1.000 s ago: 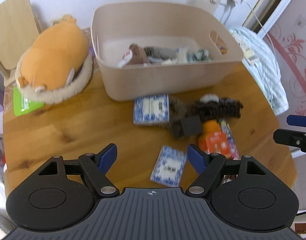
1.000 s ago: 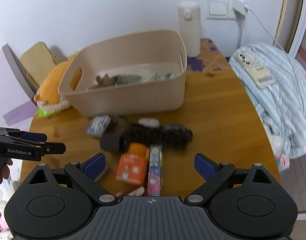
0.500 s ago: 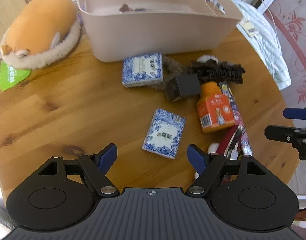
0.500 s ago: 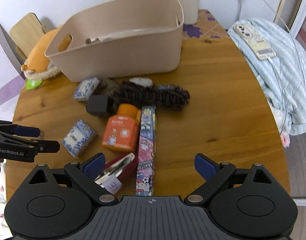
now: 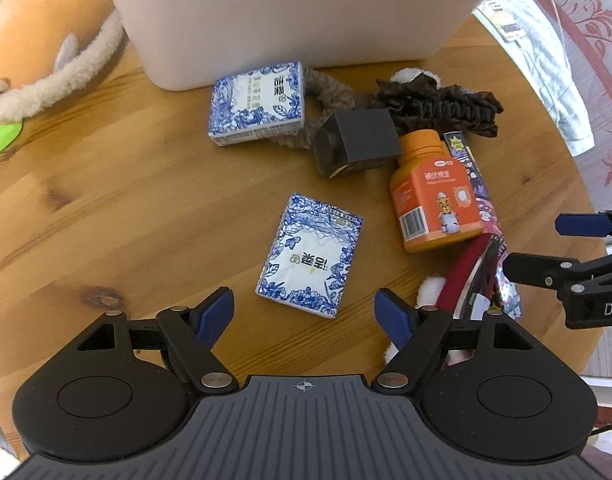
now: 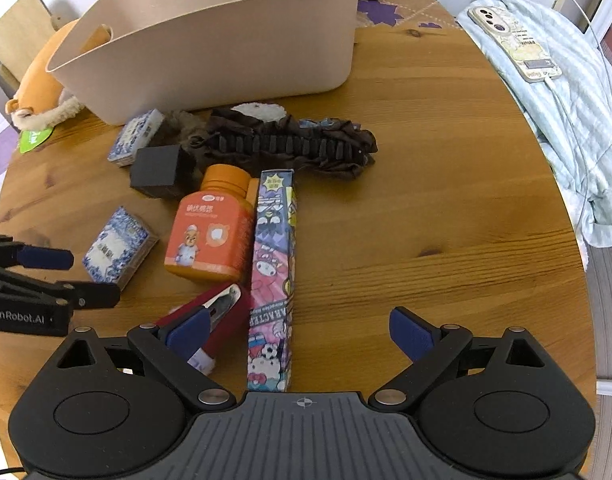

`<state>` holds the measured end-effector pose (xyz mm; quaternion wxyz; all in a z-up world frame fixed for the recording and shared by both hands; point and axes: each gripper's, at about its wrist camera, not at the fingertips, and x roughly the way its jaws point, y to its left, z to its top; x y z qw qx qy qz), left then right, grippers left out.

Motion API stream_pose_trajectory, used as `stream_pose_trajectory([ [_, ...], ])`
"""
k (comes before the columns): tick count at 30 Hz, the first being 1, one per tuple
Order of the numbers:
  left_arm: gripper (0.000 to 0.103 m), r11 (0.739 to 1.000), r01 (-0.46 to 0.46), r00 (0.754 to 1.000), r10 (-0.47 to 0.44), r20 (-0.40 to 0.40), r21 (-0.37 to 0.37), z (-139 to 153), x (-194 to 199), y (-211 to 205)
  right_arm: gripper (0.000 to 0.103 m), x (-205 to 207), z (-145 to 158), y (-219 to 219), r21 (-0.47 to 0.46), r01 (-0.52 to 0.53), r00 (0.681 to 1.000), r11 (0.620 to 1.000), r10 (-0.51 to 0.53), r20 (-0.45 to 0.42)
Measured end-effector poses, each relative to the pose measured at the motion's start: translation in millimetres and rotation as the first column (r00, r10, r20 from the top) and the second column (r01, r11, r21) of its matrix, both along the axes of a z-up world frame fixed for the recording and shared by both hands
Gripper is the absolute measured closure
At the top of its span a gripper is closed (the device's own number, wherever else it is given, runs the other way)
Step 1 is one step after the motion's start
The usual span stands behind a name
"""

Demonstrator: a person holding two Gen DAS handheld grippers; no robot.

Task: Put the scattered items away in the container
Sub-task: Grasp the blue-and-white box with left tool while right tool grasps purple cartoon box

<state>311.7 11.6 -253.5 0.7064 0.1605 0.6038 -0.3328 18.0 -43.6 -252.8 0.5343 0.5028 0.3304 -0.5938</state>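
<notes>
Both grippers point steeply down, jaws spread, empty. Left gripper [image 5: 303,312] hangs above a blue-patterned tissue pack [image 5: 310,257]; right gripper [image 6: 299,334] over a cartoon box [image 6: 273,268]. Far behind, the beige container [image 6: 209,40], contents hidden.

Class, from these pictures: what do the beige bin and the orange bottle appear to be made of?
Beige bin: probably moulded plastic, matt; smooth seamless walls, rounded corners, cut-out handle.
Orange bottle: likely plastic, slightly glossy; uniform colour, ribbed screw cap, printed wrap label.
</notes>
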Motion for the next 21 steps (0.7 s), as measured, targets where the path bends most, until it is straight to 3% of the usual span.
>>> stream_pose_trajectory([
  [6,0.024,1.0,0.004,1.0,-0.004,-0.002,0.017,-10,4,-2,0.006,-4,-5,-13,-0.006,0.025,1.0,1.0,-0.025,-0.014],
  [8,0.024,1.0,0.004,1.0,-0.004,-0.005,0.021,-12,5,-3,0.006,-5,-8,-16,0.0,0.091,0.996,0.996,-0.091,-0.025],
  [15,0.024,0.999,0.032,0.999,-0.032,0.032,0.026,-14,6,-8,0.001,-5,-13,-22,-0.023,0.049,0.995,0.999,-0.05,-0.092],
  [21,0.023,0.998,0.051,0.997,-0.052,0.058,0.026,-16,4,-15,0.009,-5,-24,-26,0.032,0.031,0.993,0.999,-0.027,-0.117],
])
